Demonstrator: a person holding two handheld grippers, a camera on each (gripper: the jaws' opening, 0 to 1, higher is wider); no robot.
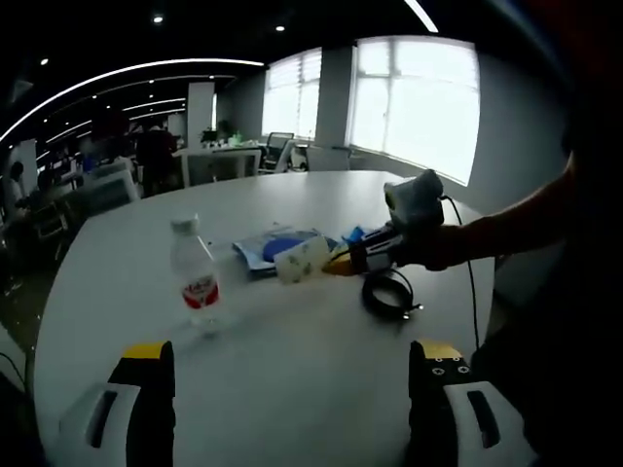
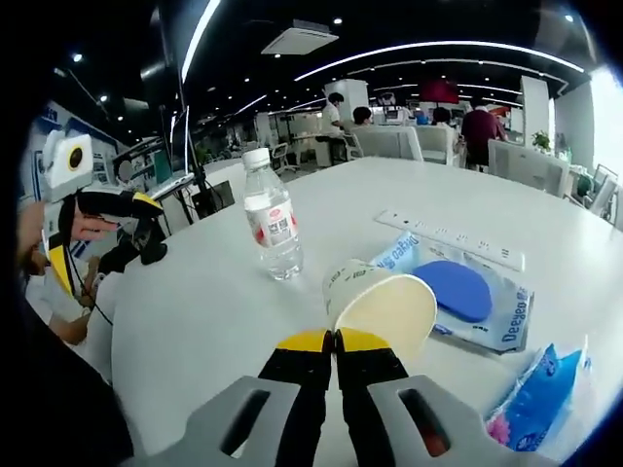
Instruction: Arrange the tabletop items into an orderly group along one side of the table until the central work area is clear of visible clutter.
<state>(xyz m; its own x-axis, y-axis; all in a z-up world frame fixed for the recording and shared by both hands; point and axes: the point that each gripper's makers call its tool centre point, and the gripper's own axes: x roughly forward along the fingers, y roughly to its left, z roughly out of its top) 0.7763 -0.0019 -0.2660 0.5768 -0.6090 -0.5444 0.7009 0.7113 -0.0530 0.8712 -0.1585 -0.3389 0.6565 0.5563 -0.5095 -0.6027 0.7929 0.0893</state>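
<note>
We see our right gripper [image 2: 337, 341] with its jaws pressed together, tips against the paper cup [image 2: 380, 302] lying mid-table; whether they pinch its rim we cannot tell. Our left gripper [image 1: 292, 355] hangs wide apart, holding nothing, over the near table [image 1: 292, 389] edge, beside the water bottle [image 1: 197, 272].

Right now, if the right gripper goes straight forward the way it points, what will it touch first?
Most likely the paper cup: it lies on its side directly ahead of the right gripper, whose jaws are shut. They look nearly touching, though depth is unclear.

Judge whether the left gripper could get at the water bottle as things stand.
Probably yes. The left gripper is open, and the water bottle stands upright just ahead of its fingers, nearer the left one, with bare table between them and nothing in the way.
</note>
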